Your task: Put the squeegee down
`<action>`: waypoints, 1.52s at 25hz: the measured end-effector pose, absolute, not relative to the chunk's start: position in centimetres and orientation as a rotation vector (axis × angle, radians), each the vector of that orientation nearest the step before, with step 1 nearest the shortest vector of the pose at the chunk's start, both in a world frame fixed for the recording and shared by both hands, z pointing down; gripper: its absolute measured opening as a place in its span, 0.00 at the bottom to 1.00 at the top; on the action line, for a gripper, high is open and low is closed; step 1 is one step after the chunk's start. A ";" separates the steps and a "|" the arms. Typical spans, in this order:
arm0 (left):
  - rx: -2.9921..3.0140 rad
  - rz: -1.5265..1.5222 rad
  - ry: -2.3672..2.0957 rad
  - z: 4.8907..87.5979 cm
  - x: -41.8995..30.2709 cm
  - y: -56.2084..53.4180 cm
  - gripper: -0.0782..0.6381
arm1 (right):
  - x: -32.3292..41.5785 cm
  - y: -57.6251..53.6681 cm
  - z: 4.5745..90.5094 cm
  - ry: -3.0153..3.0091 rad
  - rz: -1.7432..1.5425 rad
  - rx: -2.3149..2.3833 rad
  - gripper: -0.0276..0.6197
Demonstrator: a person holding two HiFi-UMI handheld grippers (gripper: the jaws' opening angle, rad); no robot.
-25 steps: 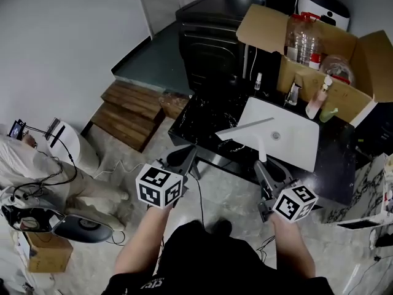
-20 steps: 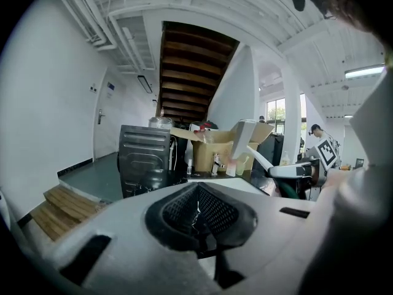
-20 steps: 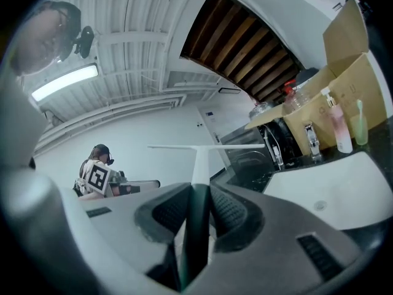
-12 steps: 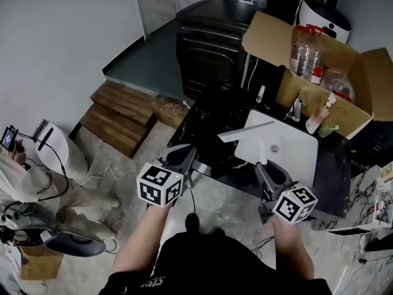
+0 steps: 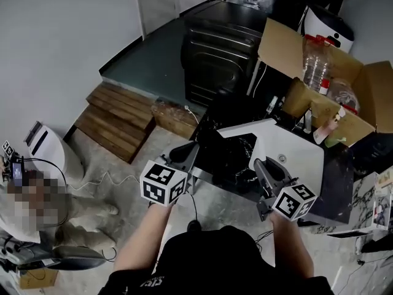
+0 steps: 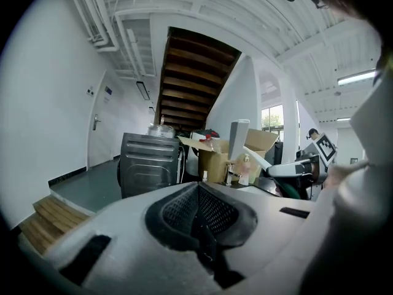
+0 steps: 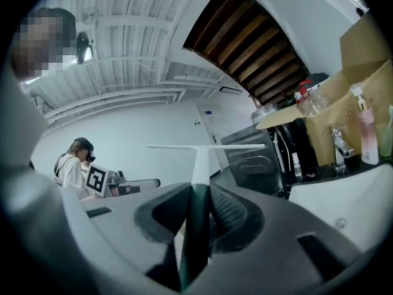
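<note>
Both bare forearms reach forward from the bottom of the head view, the left forearm [image 5: 142,241] and the right forearm [image 5: 295,247] roughly parallel and apart. Each ends in a gripper held close to level, tipped slightly down.

The left gripper [image 5: 189,149] has its jaws pressed together, with nothing between them [image 6: 197,188]. Its marker cube [image 5: 163,183] sits just behind the jaws, above the wrist.

The right gripper [image 5: 260,165] has its jaws partly apart and clamped on the thin handle of the squeegee [image 7: 199,161], which stands straight out ahead of the jaws [image 7: 198,196]. Its own cube [image 5: 295,201] sits behind the jaws.
</note>
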State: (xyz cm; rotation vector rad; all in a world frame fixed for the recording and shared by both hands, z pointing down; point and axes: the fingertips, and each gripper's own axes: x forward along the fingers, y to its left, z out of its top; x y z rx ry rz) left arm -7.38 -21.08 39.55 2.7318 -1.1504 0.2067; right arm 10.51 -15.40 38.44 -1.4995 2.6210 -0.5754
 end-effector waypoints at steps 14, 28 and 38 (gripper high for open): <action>2.673 0.214 -1.088 42.7 -5.6 -25.5 0.12 | 10.9 -20.8 41.7 2.670 -0.665 -1.543 0.19; 2.573 0.255 -1.177 44.7 -3.5 -29.2 0.12 | 12.4 -28.3 46.5 2.757 -0.824 -1.498 0.20; 2.522 0.298 -1.228 45.7 -3.6 -29.7 0.12 | 11.2 -32.4 52.3 2.849 -0.941 -1.554 0.20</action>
